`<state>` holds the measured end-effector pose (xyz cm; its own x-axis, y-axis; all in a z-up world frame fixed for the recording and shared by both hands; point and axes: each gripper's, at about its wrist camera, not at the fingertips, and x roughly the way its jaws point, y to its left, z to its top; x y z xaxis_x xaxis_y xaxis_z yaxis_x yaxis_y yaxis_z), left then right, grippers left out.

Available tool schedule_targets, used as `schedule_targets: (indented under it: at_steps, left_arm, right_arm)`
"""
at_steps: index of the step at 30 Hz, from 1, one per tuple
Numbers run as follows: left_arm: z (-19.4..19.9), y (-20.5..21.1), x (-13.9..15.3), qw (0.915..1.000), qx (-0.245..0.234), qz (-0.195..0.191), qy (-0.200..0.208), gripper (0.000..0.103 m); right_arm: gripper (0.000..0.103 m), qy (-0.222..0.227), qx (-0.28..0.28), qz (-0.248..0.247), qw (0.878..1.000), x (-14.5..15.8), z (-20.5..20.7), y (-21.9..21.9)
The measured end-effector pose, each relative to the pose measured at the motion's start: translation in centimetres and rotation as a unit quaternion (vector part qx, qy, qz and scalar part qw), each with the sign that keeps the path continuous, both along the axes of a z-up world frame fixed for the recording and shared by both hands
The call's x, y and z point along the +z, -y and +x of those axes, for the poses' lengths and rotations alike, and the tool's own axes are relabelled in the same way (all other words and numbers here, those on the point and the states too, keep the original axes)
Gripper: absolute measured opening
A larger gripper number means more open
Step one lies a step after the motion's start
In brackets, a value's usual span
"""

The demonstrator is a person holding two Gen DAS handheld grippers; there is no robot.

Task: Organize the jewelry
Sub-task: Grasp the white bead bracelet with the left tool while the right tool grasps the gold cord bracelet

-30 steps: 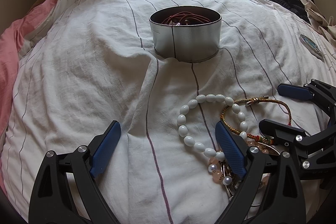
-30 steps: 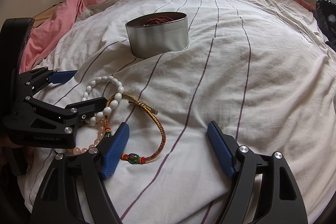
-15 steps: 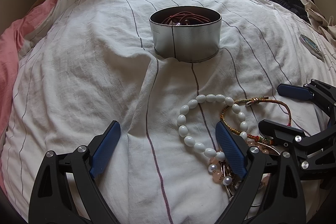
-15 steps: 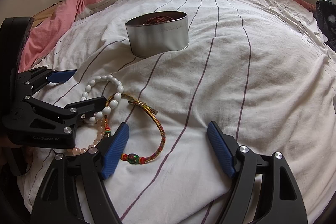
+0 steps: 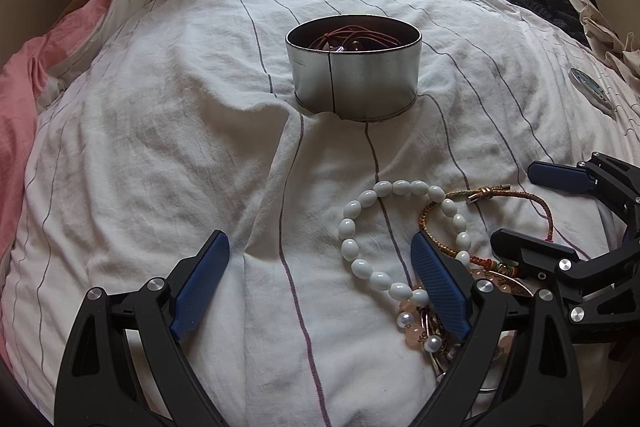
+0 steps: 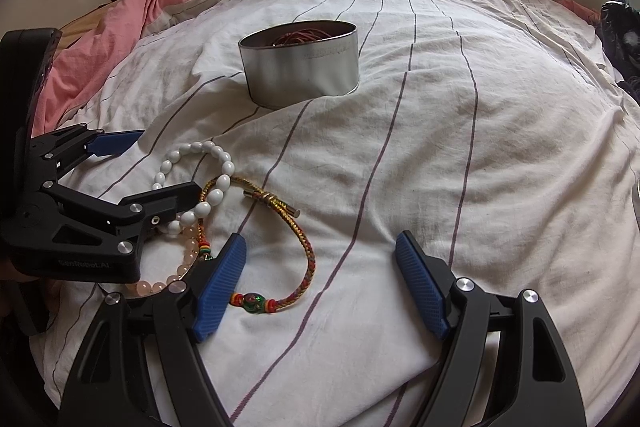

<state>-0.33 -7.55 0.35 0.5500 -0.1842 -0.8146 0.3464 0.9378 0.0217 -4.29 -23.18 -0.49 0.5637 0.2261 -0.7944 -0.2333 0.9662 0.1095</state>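
Nothing is changing since a second ago: the left gripper (image 5: 320, 283) and right gripper (image 6: 320, 279) are both staying spread wide and empty above the bed (image 5: 160, 147). The white bead bracelet (image 5: 352, 251), braided cord bracelet (image 6: 306, 259) and pink bead bracelet (image 6: 188, 259) are lying tangled together, well apart from the round tin (image 5: 354, 83) holding red cords.

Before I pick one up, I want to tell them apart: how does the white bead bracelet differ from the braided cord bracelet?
The white bead bracelet is a ring of plain oval white beads; the cord bracelet is a thin woven gold-and-red cord with a green bead and metal end caps. The white bracelet lies partly under the left gripper; the cord bracelet lies beside the right gripper. Both rest on the sheet, overlapping, outside the tin.
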Motion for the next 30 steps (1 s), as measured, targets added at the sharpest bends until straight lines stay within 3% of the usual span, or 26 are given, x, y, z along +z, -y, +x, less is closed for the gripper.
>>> schedule_targets:
  at_steps: [2, 4, 5, 6, 7, 9, 11, 22, 30]
  left_arm:
    - [-0.1, -0.2, 0.1, 1.0, 0.001, -0.004, 0.003, 0.08]
    - [-0.3, -0.4, 0.3, 0.9999, 0.001, -0.008, 0.007, 0.068]
    - [-0.4, -0.5, 0.4, 0.9999, 0.001, -0.011, 0.008, 0.057]
    - [-0.4, -0.7, 0.5, 0.9999, 0.003, -0.014, 0.008, 0.042]
    - [-0.4, -0.9, 0.6, 0.9997, 0.005, -0.02, 0.008, 0.035]
    - [-0.2, -1.5, 0.8, 0.9992, 0.011, -0.039, 0.003, 0.016]
    - [0.0, -2.2, 1.0, 0.9983, 0.02, -0.054, 0.003, 0.008]
    - [-0.2, -2.2, 1.2, 0.998, 0.02, -0.059, 0.009, 0.008]
    - [-1.0, -2.7, 3.3, 0.997, 0.014, -0.066, 0.038, 0.008]
  right_arm:
    - [0.067, 0.004, 0.0, 0.001, 1.0, 0.1, -0.2, 0.1]
    - [0.047, 0.008, -0.003, 0.004, 1.0, 0.2, -0.4, 0.5]
    - [0.041, 0.009, -0.004, 0.007, 1.0, 0.3, -0.4, 0.6]
    - [0.026, 0.009, -0.006, 0.009, 1.0, 0.4, -0.5, 0.9]
    - [0.016, 0.011, -0.01, 0.011, 1.0, 0.5, -0.7, 1.0]
    - [0.008, 0.014, -0.012, 0.02, 1.0, 0.7, -0.6, 1.4]
    - [0.007, 0.022, -0.014, 0.021, 0.999, 0.9, -1.0, 1.4]
    - [0.004, 0.039, -0.028, 0.042, 0.998, 1.8, -2.0, 2.8]
    - [0.004, 0.057, -0.039, 0.059, 0.996, 2.5, -2.0, 3.0]
